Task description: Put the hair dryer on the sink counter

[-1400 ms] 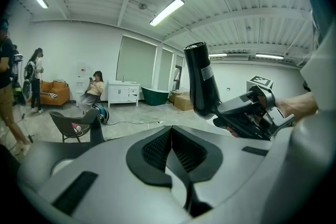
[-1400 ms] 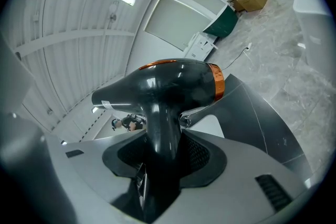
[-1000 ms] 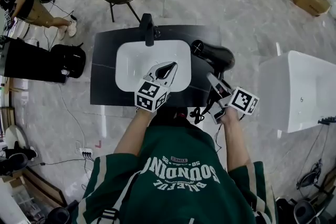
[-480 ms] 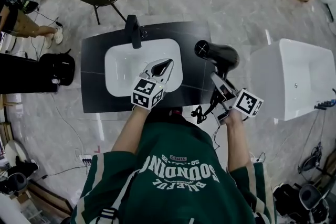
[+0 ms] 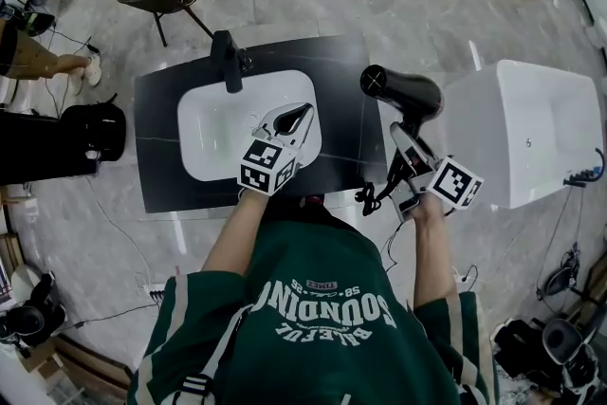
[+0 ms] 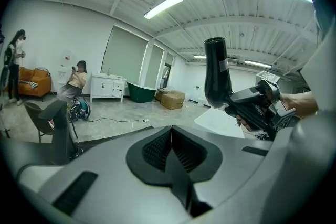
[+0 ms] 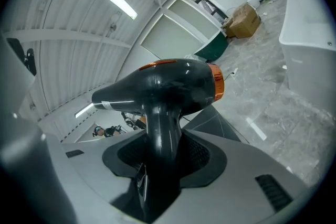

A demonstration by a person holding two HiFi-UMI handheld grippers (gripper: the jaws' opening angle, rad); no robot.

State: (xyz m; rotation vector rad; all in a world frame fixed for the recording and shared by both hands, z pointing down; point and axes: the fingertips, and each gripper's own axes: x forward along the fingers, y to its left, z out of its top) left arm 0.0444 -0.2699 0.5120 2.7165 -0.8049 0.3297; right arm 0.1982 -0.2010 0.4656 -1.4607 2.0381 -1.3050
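Our right gripper [image 5: 406, 145] clamps the black hair dryer [image 5: 403, 93] by its handle (body uppermost), holding it over the right edge of the dark sink counter [image 5: 346, 123], near a white tub [image 5: 517, 133]. Our left gripper [image 5: 296, 119], jaws together and empty, hovers above the basin [image 5: 204, 133].

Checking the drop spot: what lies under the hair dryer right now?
The hair dryer, in the right gripper, hangs over the dark counter edge and grey floor; its body covers the spot directly below.
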